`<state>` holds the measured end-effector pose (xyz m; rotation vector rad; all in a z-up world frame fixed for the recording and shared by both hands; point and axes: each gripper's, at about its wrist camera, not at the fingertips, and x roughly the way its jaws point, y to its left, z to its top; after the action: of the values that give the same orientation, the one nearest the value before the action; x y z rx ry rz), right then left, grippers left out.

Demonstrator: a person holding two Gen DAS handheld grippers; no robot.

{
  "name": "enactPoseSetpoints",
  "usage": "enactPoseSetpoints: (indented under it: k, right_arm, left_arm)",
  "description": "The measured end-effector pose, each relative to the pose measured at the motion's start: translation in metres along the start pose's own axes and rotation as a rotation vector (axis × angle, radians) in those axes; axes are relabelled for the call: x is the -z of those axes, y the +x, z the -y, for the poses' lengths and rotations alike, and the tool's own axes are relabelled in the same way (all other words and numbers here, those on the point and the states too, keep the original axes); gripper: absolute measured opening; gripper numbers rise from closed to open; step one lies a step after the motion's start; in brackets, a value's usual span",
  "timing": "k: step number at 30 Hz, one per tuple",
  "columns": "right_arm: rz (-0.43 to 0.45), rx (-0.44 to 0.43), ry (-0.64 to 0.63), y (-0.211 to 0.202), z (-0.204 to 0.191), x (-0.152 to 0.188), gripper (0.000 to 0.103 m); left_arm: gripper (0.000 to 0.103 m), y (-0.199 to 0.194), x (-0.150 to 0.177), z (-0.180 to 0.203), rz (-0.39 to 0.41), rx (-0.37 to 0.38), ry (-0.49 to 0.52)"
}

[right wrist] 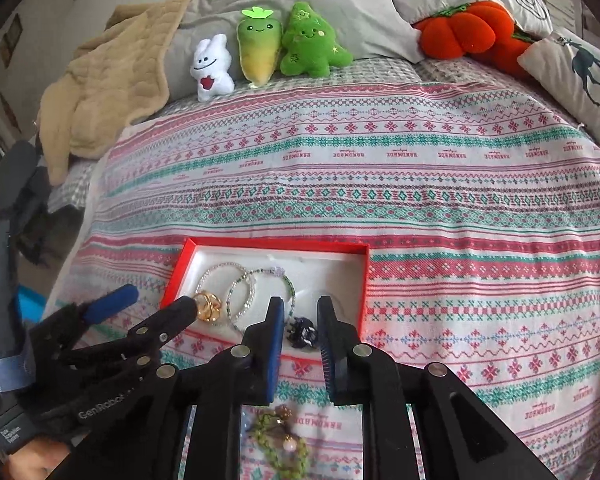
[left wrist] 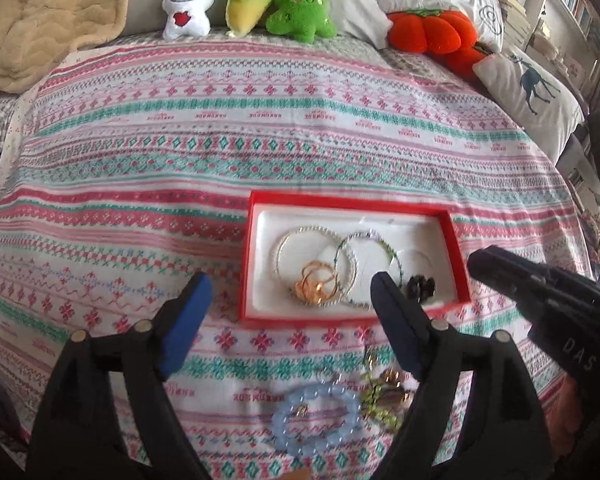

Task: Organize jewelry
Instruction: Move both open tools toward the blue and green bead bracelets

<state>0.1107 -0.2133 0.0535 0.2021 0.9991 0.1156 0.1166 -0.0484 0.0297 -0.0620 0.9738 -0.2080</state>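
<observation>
A red box (left wrist: 256,202) with a white lining lies on the bedspread; it also shows in the right wrist view (right wrist: 276,244). In it lie two beaded bracelets (left wrist: 314,236), gold rings (left wrist: 316,284) and a dark beaded piece (left wrist: 420,286). My left gripper (left wrist: 288,292) is open and empty, just in front of the box. A light blue bead bracelet (left wrist: 316,416) and a green beaded piece (left wrist: 380,400) lie on the cloth below it. My right gripper (right wrist: 300,320) is open, its fingers either side of the dark piece (right wrist: 302,332) at the box's near edge, apart from it.
Plush toys (left wrist: 248,0), an orange plush pumpkin (left wrist: 432,32) and pillows (left wrist: 532,92) line the far side of the bed. A beige blanket (left wrist: 48,20) lies at the far left. The patterned bedspread (left wrist: 260,140) spreads beyond the box.
</observation>
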Motion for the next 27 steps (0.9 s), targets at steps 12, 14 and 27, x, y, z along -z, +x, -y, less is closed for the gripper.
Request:
enactPoseSetpoints:
  k: [12, 14, 27]
  right_arm:
    - [-0.008, 0.070, -0.061, -0.027, 0.000, 0.032, 0.080]
    - [-0.015, 0.081, -0.063, -0.028, 0.002, 0.039, 0.085]
    - [-0.063, 0.141, -0.095, -0.020, 0.016, 0.079, 0.100]
  left_arm:
    - [0.102, -0.031, 0.038, -0.011, 0.005, -0.089, 0.044]
    - [0.102, -0.033, 0.044, -0.015, 0.006, -0.106, 0.049]
    - [0.102, -0.031, 0.078, -0.026, -0.005, -0.074, 0.033]
